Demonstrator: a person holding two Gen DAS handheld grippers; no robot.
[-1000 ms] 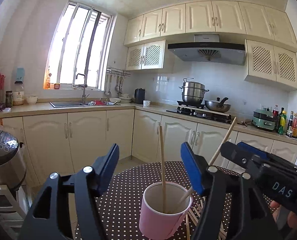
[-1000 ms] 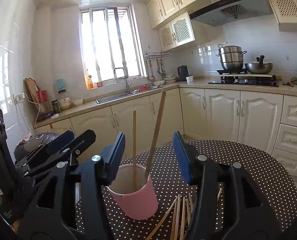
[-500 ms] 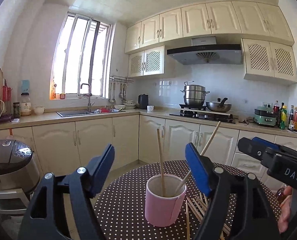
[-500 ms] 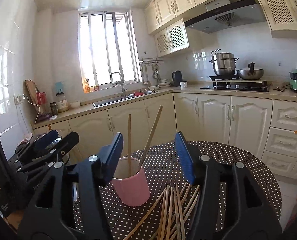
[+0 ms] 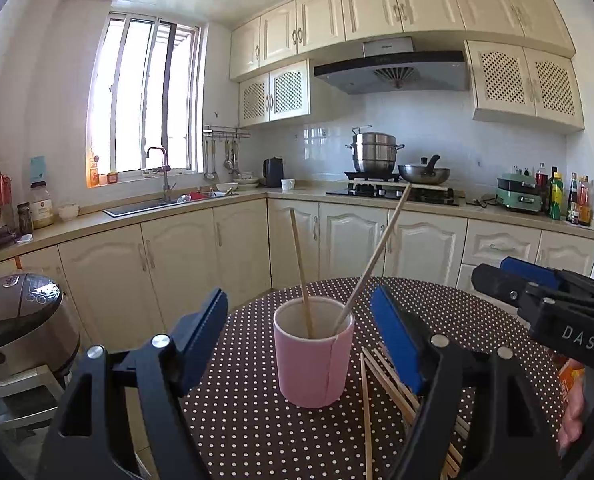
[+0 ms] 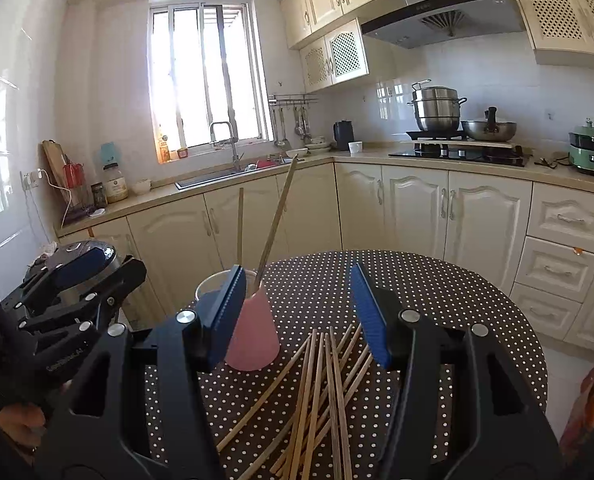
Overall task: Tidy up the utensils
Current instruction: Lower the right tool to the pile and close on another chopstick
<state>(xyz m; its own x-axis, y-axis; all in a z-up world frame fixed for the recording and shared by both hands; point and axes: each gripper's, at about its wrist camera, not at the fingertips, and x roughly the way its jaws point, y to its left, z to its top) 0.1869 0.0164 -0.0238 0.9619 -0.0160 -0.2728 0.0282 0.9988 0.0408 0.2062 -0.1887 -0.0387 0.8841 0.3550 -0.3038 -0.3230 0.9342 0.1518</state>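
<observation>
Left wrist view: the left gripper [image 5: 299, 334] stands apart and empty, with the pink cup [image 5: 313, 354] upright on the dotted table [image 5: 253, 420], holding two chopsticks [image 5: 300, 268].

Right wrist view: the right gripper [image 6: 297, 312] gapes empty above loose chopsticks [image 6: 317, 392] lying beside the cup.

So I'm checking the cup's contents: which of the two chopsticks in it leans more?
The right-hand chopstick in the pink cup: it tilts toward the stove, while the other chopstick stands nearly upright.
</observation>
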